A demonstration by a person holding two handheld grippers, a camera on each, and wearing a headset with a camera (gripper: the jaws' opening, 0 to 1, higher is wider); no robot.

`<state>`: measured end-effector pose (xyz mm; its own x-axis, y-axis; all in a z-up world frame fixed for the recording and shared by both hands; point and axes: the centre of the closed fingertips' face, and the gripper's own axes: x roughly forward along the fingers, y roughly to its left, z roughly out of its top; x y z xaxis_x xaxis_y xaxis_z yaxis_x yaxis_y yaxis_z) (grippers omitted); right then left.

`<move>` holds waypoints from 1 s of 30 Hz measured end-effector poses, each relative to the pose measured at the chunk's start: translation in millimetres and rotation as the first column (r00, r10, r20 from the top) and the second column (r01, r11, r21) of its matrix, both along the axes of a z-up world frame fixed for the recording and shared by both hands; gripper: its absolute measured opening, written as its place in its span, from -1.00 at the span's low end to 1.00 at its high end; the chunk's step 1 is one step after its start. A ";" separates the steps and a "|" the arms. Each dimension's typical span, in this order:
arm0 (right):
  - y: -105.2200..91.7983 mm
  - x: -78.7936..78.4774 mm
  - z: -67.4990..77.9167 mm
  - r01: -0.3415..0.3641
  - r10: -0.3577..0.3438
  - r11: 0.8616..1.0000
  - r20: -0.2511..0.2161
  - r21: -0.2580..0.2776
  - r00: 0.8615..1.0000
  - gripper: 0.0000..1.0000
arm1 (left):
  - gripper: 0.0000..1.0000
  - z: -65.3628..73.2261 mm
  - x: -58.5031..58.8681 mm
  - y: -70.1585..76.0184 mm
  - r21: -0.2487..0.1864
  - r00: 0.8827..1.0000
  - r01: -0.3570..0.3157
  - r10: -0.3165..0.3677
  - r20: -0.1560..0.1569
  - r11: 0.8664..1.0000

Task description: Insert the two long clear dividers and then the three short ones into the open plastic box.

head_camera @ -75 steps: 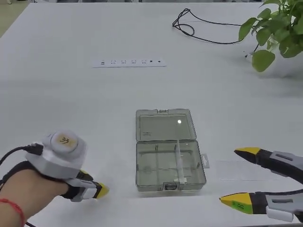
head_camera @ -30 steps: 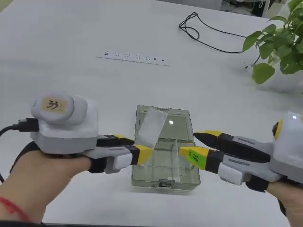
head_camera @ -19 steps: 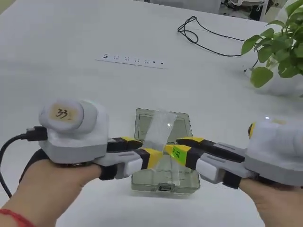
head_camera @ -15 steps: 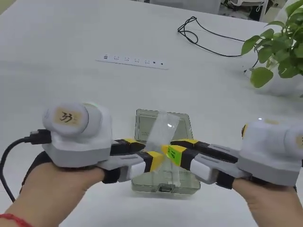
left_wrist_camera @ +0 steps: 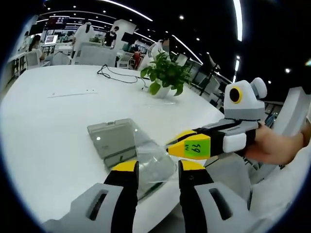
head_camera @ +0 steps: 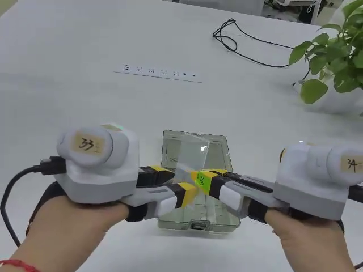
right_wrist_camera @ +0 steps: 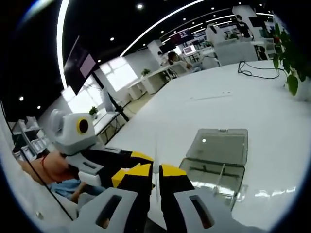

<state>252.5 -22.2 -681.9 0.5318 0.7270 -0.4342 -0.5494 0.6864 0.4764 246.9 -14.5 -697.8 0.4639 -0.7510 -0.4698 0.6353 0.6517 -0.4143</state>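
Right gripper view shows your right gripper [right_wrist_camera: 155,175] pinched shut on a clear divider [right_wrist_camera: 156,158], seen edge-on as a thin line between its jaws. The open plastic box [right_wrist_camera: 219,141] lies on the table just beyond, to the right. In the left gripper view your left gripper [left_wrist_camera: 158,167] has its jaws apart with the same sheet face-on in the gap; I cannot tell whether they touch its edges. In the head view both sets of tips meet above the front of the box, and the divider is in the air, tilted over the tray. I judge you are at the insertion step with this piece not yet seated, though I cannot tell whether it is long or short. At least one clear wall seems to stand in the tray. Next, draw the left jaws clear, turn the sheet upright, line its ends up with the wall slots and press down gently, since thin plastic may flex or slip.
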 end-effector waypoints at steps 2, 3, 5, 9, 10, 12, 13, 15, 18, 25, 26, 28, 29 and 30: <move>-0.1 0.8 0.0 -0.001 0.001 1.000 0.004 -0.004 1.000 -0.87 | -0.43 -0.6 0.4 0.9 0.007 1.000 -0.003 0.003 0.008 1.000; -0.4 1.3 0.4 0.005 -0.005 1.000 -0.005 0.005 1.000 -0.87 | -0.44 -1.0 0.1 1.4 0.007 1.000 -0.005 0.005 0.004 1.000; -1.1 2.0 0.2 0.004 -0.004 1.000 -0.007 0.002 1.000 -0.87 | -0.43 -0.7 -0.3 1.2 -0.002 1.000 -0.007 0.007 -0.001 1.000; -0.1 2.1 0.6 -0.001 0.001 1.000 -0.012 0.002 1.000 -0.87 | -0.42 -2.0 -1.9 1.2 0.003 1.000 0.001 -0.001 -0.002 1.000; 0.4 2.1 0.4 -0.003 0.003 1.000 -0.013 0.001 1.000 -0.87 | -0.41 -2.2 -2.7 0.9 0.004 1.000 0.004 -0.004 -0.003 1.000; 1.0 2.0 -0.2 -0.009 0.009 1.000 -0.016 -0.002 1.000 -0.87 | -0.39 -2.6 -3.9 1.1 0.007 1.000 0.012 -0.012 0.001 1.000; 1.1 2.2 -0.1 -0.011 0.011 1.000 -0.017 -0.001 1.000 -0.87 | -0.41 -2.5 -3.9 2.0 0.008 1.000 0.015 -0.015 0.008 1.000; 1.5 1.7 0.1 -0.014 0.014 1.000 -0.023 0.001 1.000 -0.87 | -0.42 -2.6 -4.3 4.1 0.006 1.000 0.019 -0.019 0.012 1.000; 1.8 2.8 1.5 -0.014 0.014 1.000 -0.020 0.002 1.000 -0.87 | -0.36 -4.1 -5.3 6.4 0.007 0.999 0.031 -0.031 0.020 0.999; -2.6 8.6 4.8 0.007 -0.007 1.000 -0.034 -0.003 0.999 -0.87 | -0.25 -10.4 -8.3 19.7 0.024 0.998 0.053 -0.054 0.034 0.998; -3.1 9.2 5.0 0.009 -0.009 1.000 -0.035 -0.003 0.999 -0.87 | -0.21 -11.0 -8.6 21.6 0.027 0.997 0.059 -0.060 0.040 0.998; -5.2 12.7 5.4 0.023 -0.023 1.000 -0.051 0.001 0.998 -0.87 | -0.19 -12.6 -10.3 27.1 0.035 0.997 0.067 -0.069 0.047 0.997; -6.5 14.7 5.2 0.031 -0.030 1.000 -0.060 0.004 0.998 -0.87 | -0.18 -12.7 -10.5 29.0 0.035 0.996 0.069 -0.071 0.052 0.997; -7.3 15.9 5.2 0.037 -0.036 0.999 -0.066 0.005 0.997 -0.87 | -0.16 -12.8 -10.8 30.8 0.034 0.996 0.072 -0.074 0.055 0.997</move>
<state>268.4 -29.5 -676.7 0.5285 0.7102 -0.4650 -0.4913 0.7026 0.5147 236.1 16.4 -710.6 0.4344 -0.7691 -0.4687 0.7034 0.6147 -0.3568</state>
